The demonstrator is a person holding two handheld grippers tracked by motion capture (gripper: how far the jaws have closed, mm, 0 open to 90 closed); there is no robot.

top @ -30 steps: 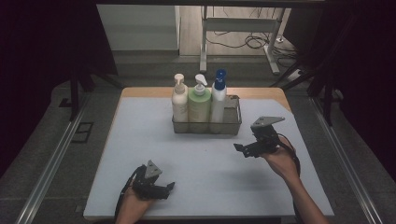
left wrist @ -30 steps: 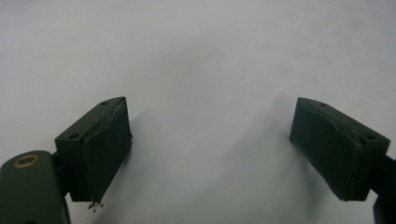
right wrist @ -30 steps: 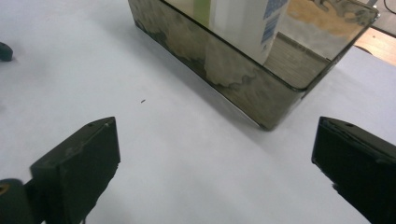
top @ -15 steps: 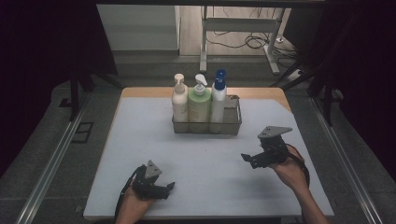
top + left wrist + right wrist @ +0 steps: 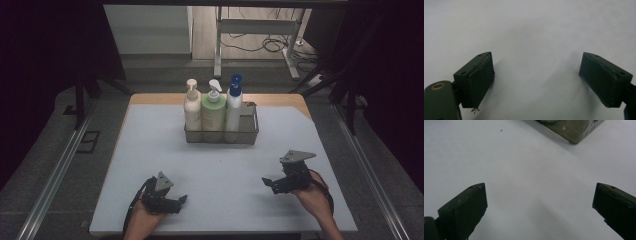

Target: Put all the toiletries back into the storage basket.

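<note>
Where pale table (image 5: 150,150) meets dark room, left gripper (image 5: 181,200) wide, right gripper (image 5: 266,182) wide, basket (image 5: 221,135) beyond.

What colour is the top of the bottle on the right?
Blue: the pump top of the white bottle, seen best in the high view.

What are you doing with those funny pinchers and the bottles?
A person holds a hand-held gripper in each hand over a white table. The left hand-held gripper and the right hand-held gripper are both open and hold nothing. Farther back, three pump bottles stand upright in a wire basket. Nobody is touching them.
</note>
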